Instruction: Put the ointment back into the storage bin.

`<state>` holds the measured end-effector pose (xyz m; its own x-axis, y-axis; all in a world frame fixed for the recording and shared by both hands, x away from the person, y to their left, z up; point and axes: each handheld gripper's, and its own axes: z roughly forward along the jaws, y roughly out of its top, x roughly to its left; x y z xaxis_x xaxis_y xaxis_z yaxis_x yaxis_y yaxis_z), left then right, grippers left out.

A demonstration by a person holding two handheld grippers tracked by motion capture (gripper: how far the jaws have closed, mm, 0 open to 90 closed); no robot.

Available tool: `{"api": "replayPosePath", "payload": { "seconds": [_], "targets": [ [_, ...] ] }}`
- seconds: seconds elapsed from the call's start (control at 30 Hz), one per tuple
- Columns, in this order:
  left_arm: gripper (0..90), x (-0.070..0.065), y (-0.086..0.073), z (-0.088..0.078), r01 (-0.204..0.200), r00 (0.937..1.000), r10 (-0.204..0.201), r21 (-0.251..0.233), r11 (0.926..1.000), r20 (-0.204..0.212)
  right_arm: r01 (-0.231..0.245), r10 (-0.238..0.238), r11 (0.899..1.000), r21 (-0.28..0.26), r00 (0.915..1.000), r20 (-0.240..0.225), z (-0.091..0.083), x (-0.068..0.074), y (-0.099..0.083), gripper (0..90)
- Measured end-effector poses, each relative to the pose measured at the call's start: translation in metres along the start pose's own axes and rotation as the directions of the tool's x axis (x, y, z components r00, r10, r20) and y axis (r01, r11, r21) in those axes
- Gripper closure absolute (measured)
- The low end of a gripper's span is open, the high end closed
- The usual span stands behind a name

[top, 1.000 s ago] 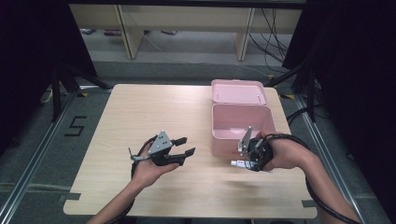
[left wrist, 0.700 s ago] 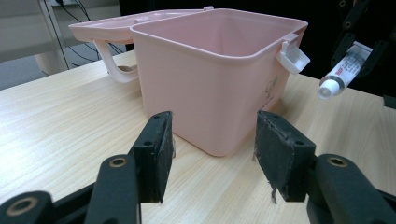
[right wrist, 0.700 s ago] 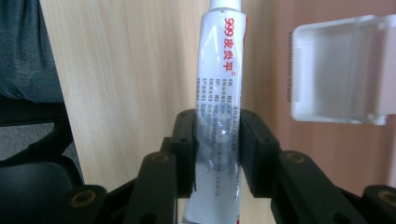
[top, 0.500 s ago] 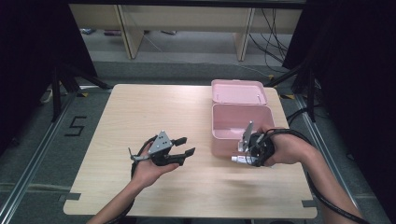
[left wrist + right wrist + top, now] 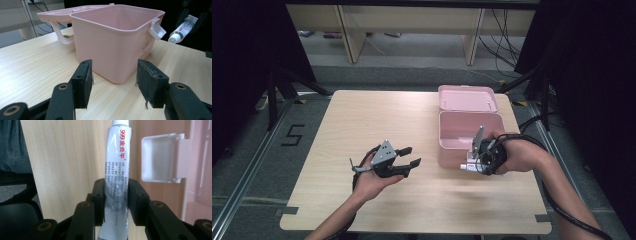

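Note:
A pink plastic box [image 5: 469, 131] stands open on the wooden table, its lid [image 5: 467, 98] folded back behind it. My right gripper [image 5: 472, 165] hovers by the box's front right corner, shut on a white ointment tube [image 5: 117, 167] with red print. The tube [image 5: 467, 166] points left, cap first, and the tube [image 5: 182, 28] appears beside the box's white latch [image 5: 157, 30]. My left gripper [image 5: 409, 156] rests in a hand at the table's middle, open and empty, its jaws facing the box [image 5: 117, 37].
The table [image 5: 362, 120] has free wood to the left and front of the box. The white latch [image 5: 162, 157] hangs on the box wall beside the tube. Shelving legs and cables stand on the floor beyond the far edge. Black cables trail from both grippers.
My right gripper with the tube has shifted slightly toward the box's front wall. The left gripper has not moved.

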<state>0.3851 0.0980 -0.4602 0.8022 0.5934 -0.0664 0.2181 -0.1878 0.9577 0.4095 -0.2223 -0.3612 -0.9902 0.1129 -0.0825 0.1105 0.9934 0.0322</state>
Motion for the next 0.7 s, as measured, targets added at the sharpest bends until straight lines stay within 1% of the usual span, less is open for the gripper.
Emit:
{"api": "replayPosePath", "payload": {
  "seconds": [0.07, 0.13, 0.17, 0.2, 0.23, 0.27, 0.3, 0.33, 0.37, 0.4, 0.43, 0.47, 0.5, 0.53, 0.57, 0.6, 0.63, 0.67, 0.7],
  "targets": [
    [46.2, 0.0, 0.0, 0.0, -0.001, 1.0, 0.001, 0.001, 1.0, 0.0, 0.005, -0.005, 1.0, -0.002, 1.0, 0.001, -0.001, -0.001, 0.001, 70.2],
    [46.2, 0.0, 0.0, 0.0, -0.001, 1.0, 0.001, 0.001, 1.0, 0.0, -0.021, 0.021, 1.0, 0.005, 0.9998, 0.002, -0.004, 0.0, 0.001, 70.2],
    [46.2, 0.0, 0.0, 0.0, 0.001, 1.0, -0.001, 0.0, 1.0, 0.0, 0.009, -0.009, 1.0, -0.015, 0.9999, 0.01, -0.004, -0.002, 0.001, 70.3],
    [46.2, 0.0, 0.0, 0.0, 0.001, 1.0, -0.001, -0.001, 1.0, -0.001, -0.017, 0.017, 1.0, 0.001, 0.9998, 0.006, -0.007, -0.001, 0.001, 70.2],
    [46.2, 0.0, 0.0, 0.0, 0.001, 1.0, -0.001, -0.001, 1.0, -0.001, -0.003, 0.003, 1.0, -0.007, 1.0, 0.003, -0.007, -0.002, 0.001, 70.3],
    [46.2, 0.0, 0.0, 0.0, 0.0, 1.0, 0.0, 0.0, 1.0, -0.002, -0.021, 0.021, 1.0, -0.002, 0.9997, 0.009, -0.008, -0.002, 0.001, 70.2],
    [46.2, 0.0, 0.0, 0.0, 0.0, 1.0, 0.0, 0.0, 1.0, -0.002, 0.034, -0.033, 0.999, -0.017, 0.9994, 0.013, -0.008, -0.005, 0.002, 70.3],
    [46.2, 0.0, 0.0, 0.0, 0.001, 1.0, -0.001, -0.001, 1.0, -0.002, 0.029, -0.028, 0.999, -0.027, 0.9995, 0.013, -0.008, -0.005, 0.002, 70.3],
    [46.2, 0.0, 0.0, 0.0, 0.001, 1.0, -0.001, -0.001, 1.0, -0.002, 0.003, -0.003, 1.0, -0.007, 0.9999, 0.017, -0.011, -0.005, 0.002, 70.2],
    [46.2, 0.0, 0.0, 0.0, 0.001, 1.0, -0.001, -0.001, 1.0, -0.001, -0.024, 0.024, 1.0, -0.011, 0.9995, 0.018, -0.012, -0.003, 0.002, 70.2],
    [46.2, 0.0, 0.0, 0.0, 0.002, 1.0, -0.002, -0.001, 1.0, 0.0, 0.016, -0.015, 1.0, -0.021, 0.9997, 0.021, -0.012, -0.006, 0.003, 70.2],
    [46.2, 0.0, 0.0, 0.0, 0.002, 1.0, -0.002, 0.0, 1.0, 0.001, 0.013, -0.012, 1.0, -0.023, 0.9998, 0.017, -0.013, -0.007, 0.003, 70.3],
    [46.2, 0.0, 0.0, 0.0, 0.0, 1.0, 0.0, 0.0, 1.0, 0.001, 0.0, 0.001, 1.0, -0.018, 0.9998, 0.019, -0.014, -0.007, 0.003, 70.3],
    [46.2, 0.0, 0.0, 0.0, 0.001, 1.0, -0.001, 0.0, 1.0, 0.002, 0.016, -0.016, 0.999, -0.027, 0.9997, 0.018, -0.014, -0.009, 0.003, 70.2],
    [46.2, 0.0, 0.0, 0.0, 0.001, 1.0, -0.001, 0.0, 1.0, 0.002, 0.009, -0.009, 0.999, -0.031, 0.9995, 0.03, -0.015, -0.009, 0.003, 70.2],
    [46.2, 0.0, 0.0, 0.0, 0.003, 1.0, -0.003, -0.002, 1.0, 0.0, 0.012, -0.012, 0.999, -0.032, 0.9996, 0.028, -0.016, -0.011, 0.004, 70.2],
    [46.2, 0.0, 0.0, 0.0, 0.002, 1.0, -0.002, -0.003, 1.0, -0.001, -0.026, 0.027, 0.999, -0.02, 0.9991, 0.032, -0.018, -0.009, 0.003, 70.2],
    [46.2, 0.001, 0.001, 0.0, 0.002, 1.0, -0.002, -0.003, 1.0, -0.002, -0.012, 0.013, 0.999, -0.031, 0.9994, 0.033, -0.018, -0.011, 0.003, 70.3],
    [46.2, 0.001, 0.001, 0.0, 0.002, 1.0, -0.002, -0.002, 1.0, -0.003, -0.021, 0.022, 0.999, -0.028, 0.999, 0.038, -0.02, -0.011, 0.003, 70.2]
  ]
}}
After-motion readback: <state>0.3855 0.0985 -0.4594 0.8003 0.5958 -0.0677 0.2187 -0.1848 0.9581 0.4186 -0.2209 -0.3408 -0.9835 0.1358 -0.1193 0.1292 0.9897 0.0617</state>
